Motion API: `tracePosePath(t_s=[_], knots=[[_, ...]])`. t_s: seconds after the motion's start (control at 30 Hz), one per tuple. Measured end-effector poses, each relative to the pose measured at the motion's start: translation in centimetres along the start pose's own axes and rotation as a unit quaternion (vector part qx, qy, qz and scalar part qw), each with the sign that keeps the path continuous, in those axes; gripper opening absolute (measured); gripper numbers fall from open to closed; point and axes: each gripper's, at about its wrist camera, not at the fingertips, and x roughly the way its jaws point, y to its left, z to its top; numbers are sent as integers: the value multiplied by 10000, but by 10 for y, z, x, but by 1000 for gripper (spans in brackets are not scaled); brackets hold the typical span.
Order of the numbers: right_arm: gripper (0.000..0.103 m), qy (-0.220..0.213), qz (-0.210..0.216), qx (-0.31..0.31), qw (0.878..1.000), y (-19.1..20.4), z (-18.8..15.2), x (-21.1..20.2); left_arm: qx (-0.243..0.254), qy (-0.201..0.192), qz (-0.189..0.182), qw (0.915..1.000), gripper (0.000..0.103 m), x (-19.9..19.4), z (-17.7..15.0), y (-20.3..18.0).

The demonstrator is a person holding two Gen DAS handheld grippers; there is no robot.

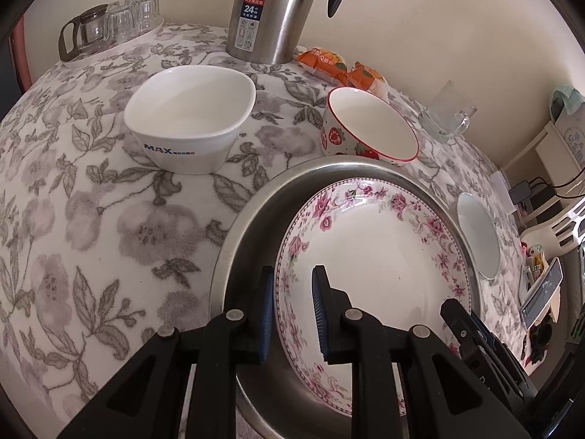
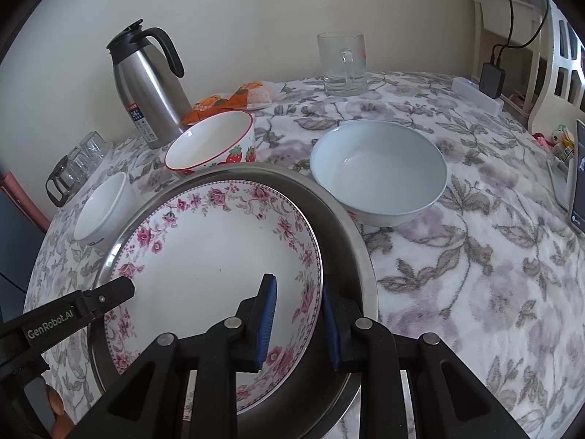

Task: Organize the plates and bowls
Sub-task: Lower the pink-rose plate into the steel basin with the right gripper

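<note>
A floral-rimmed white plate (image 1: 369, 252) (image 2: 215, 248) lies inside a round steel tray (image 1: 248, 219) (image 2: 351, 234). My left gripper (image 1: 292, 311) straddles the plate's left rim, jaws slightly apart. My right gripper (image 2: 298, 325) straddles its right rim the same way; it also shows in the left wrist view (image 1: 471, 329), and the left gripper shows in the right wrist view (image 2: 109, 292). A square white bowl marked MAX (image 1: 190, 117) (image 2: 102, 208), a strawberry bowl (image 1: 369, 128) (image 2: 212, 142) and a pale round bowl (image 2: 380, 172) (image 1: 479, 234) stand around the tray.
A steel thermos jug (image 1: 274, 11) (image 2: 146, 84), orange snack packets (image 1: 336, 66), a glass mug (image 2: 343, 62) (image 1: 446, 113) and a tray of glasses with a small glass pot (image 1: 109, 25) stand at the back. A phone (image 2: 577, 172) leans at the right edge. A floral cloth (image 1: 91, 219) covers the table.
</note>
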Motion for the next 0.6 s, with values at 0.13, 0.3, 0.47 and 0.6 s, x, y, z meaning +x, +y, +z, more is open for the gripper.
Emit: tracePosePath(t_s=[0.13,0.3,0.47,0.6], knots=[[27,-2,17,-12,10000,-1,0,-2,17,-46,57,10000,22,-3,-1,-1],[27,-20,17,0,10000,-3,0,-3,78,-109,71,9999,25,-8,-2,-4],[27,-64,53,44,10000,-6,0,-6,154,-138,133,9997,25,-9,-4,-7],[27,-97,56,51,9999,-6,0,-7,151,-154,129,9997,25,-9,-4,-7]])
